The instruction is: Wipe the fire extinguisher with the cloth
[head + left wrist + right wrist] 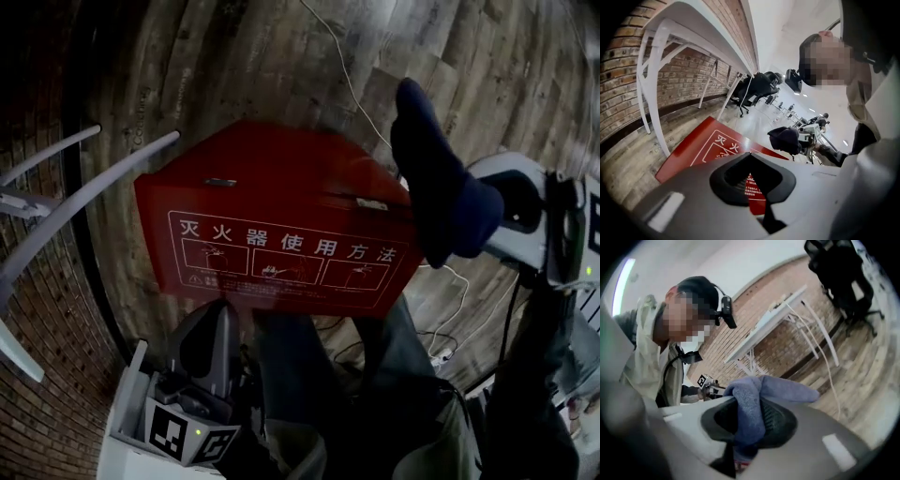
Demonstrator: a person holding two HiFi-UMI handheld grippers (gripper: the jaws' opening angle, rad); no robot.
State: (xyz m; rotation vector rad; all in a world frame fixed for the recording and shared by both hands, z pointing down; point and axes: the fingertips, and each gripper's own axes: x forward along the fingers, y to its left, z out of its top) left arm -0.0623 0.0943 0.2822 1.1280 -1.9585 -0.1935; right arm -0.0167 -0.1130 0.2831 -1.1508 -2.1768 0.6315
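Two claws over a red fire extinguisher box point(281, 216) that lies on the plank floor point(281, 56) beside a brick wall point(37, 375). Right claw point(749, 427): clamped on a dark blue cloth point(787, 392), held up near the box's right end. Left claw point(752, 187): jaws slightly apart, empty, aimed at the box's printed face.

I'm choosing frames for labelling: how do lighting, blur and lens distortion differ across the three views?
Head view: dim, black at the corners, floor planks bowed, yet lettering on the red extinguisher box is legible. Left gripper view: brighter, the far room blown out, table legs curved. Right gripper view: well lit, the cloth between the jaws slightly soft.
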